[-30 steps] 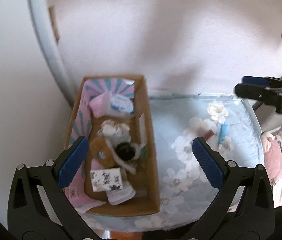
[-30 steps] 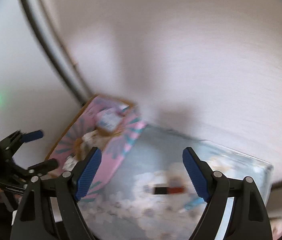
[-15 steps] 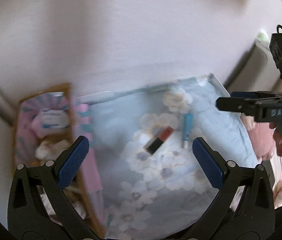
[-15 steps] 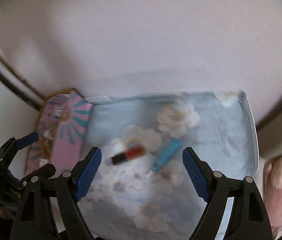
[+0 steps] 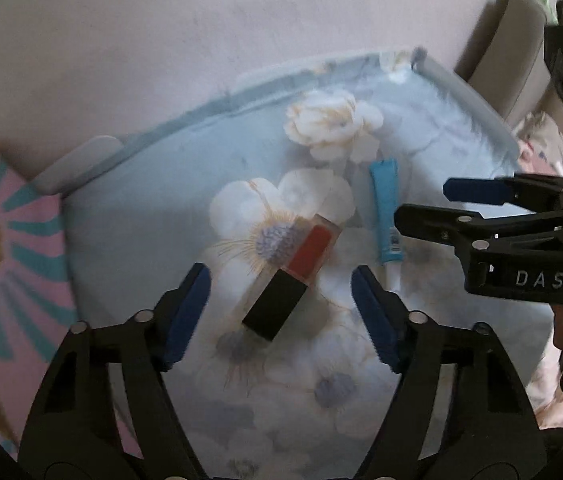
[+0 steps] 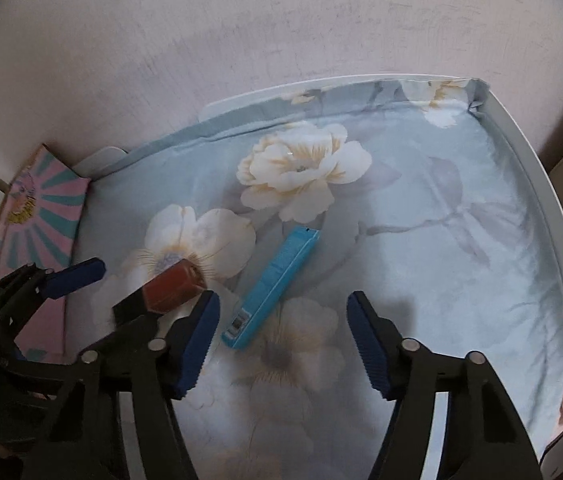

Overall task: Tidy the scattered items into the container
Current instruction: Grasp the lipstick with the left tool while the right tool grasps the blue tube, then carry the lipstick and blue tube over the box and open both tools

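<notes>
Two items remain loose on the floral blue cloth (image 6: 461,248) covering the worktop: a rectangular red-and-black lipstick-style case (image 5: 291,276) and a flat light-blue tube (image 6: 271,286). In the left wrist view the case lies at frame centre, tilted, between the spread blue pads of the left gripper (image 5: 281,312), which hangs open and holds nothing. The tube lies just to the right of the case, apart from it. In the right wrist view the tube sits lower centre, just ahead of the right gripper (image 6: 283,338), also open and empty.

Change: a second ago the left camera looked down into the pink-patterned cardboard box (image 5: 5,264); both views have since swung onto the cloth, and each gripper now lines up with one item. Judgement: box drop finished, next two pickups starting.

Hidden or unclear: box interior is out of view, only a pink flap at the left edge of the frame. The case's black end is blocked by the right gripper's own finger in the right view. Label on tube unreadable.
</notes>
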Tool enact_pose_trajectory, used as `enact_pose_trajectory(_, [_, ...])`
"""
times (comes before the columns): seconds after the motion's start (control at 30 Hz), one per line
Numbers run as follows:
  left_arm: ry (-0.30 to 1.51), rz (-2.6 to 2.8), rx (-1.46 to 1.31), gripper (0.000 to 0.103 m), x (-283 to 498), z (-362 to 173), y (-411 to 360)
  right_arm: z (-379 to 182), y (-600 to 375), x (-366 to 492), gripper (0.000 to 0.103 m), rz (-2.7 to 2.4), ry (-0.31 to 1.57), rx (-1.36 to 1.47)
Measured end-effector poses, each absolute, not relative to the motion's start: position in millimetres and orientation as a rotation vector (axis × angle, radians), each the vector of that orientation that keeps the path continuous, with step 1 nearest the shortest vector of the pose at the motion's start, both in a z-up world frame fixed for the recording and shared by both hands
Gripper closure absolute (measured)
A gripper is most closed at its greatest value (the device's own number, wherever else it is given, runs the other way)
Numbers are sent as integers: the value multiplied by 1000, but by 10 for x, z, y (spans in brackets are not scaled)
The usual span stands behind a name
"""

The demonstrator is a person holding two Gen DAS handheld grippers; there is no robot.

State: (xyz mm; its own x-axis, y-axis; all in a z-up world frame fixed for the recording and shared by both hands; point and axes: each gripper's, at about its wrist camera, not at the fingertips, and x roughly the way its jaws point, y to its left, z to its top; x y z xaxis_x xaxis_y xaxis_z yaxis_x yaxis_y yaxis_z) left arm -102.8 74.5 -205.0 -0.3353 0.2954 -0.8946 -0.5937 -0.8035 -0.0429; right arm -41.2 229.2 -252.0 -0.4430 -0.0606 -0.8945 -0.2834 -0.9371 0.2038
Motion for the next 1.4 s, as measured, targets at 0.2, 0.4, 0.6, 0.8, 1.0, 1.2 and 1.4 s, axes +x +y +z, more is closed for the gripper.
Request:
enact_pose_trajectory(0.2, [441,2114,-1367,54,-1099,-2232,816,-2629,2196,-506,70,2534,453,-1586])
enact_pose_trajectory(0.4, [501,2088,-1332,79,-1039,-2279,853,-2635,2102,-523,86,2566,377,-1569])
enact_pose_trajectory(0.6, [469,2081,-1335,85,-1041,-2262,827,-2571,2068,-499,88,2612,372,-1556])
enact_pose_trajectory(0.8, [395,2095,-1334,85,-1054,-2098,761,-2405,2081,-401,88,2640,388,-1531])
enact_pose_trajectory(1.0, [323,2131,-1318,85,-1030,-1700,631,-2059,2039,-426,88,2691,347,-1501])
enact_pose_trajectory(1.2, [275,2200,-1257,85,-948,-1193,418,-1548,1935,-447,88,2774,260,-1459])
enact_pose_trajectory(1.4, [231,2302,-1207,85,-841,-738,125,-1068,1673,-519,88,2897,173,-1435])
